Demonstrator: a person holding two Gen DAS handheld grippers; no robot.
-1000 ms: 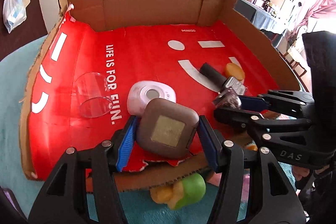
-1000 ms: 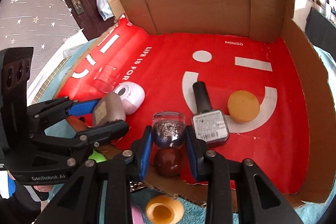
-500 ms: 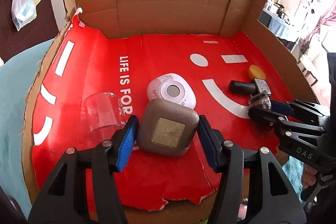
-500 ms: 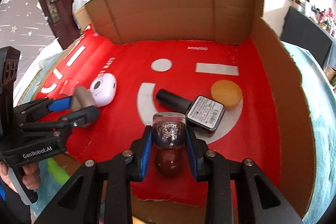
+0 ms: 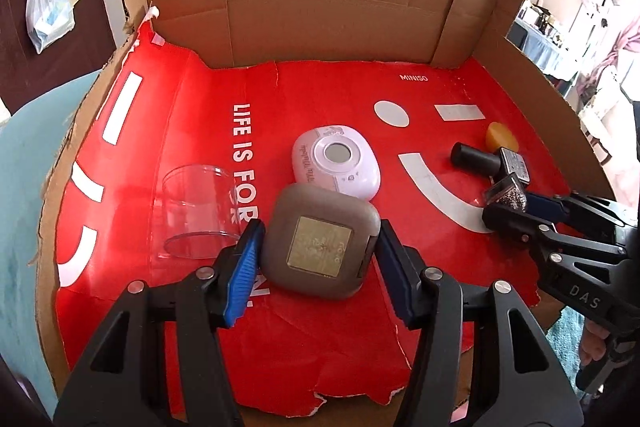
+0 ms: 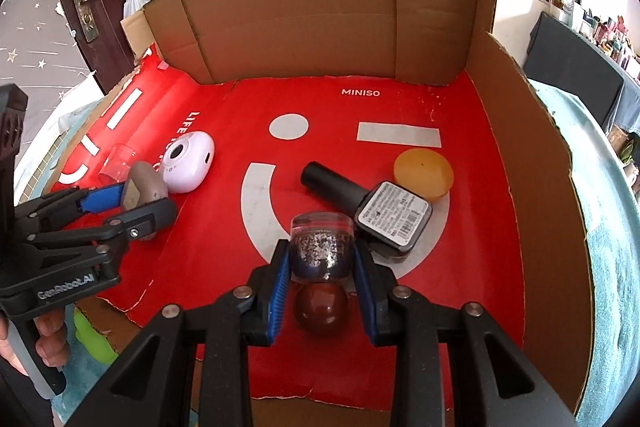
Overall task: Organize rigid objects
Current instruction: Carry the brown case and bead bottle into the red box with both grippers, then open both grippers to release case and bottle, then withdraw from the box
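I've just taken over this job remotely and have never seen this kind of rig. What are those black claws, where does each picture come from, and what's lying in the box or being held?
The black claws are hand-held grippers, one in each of a person's hands, with no robot arm. Each carries a fisheye camera looking along its two fingers, so one picture comes from the left claw and one from the right.

The left gripper is closed on a brown square case. The right gripper is closed on a glitter bottle with a dark round cap.

Lying in the cardboard box, on its red liner, are a white and pink device, a clear cup on its side, a black bottle on its side and an orange disc.
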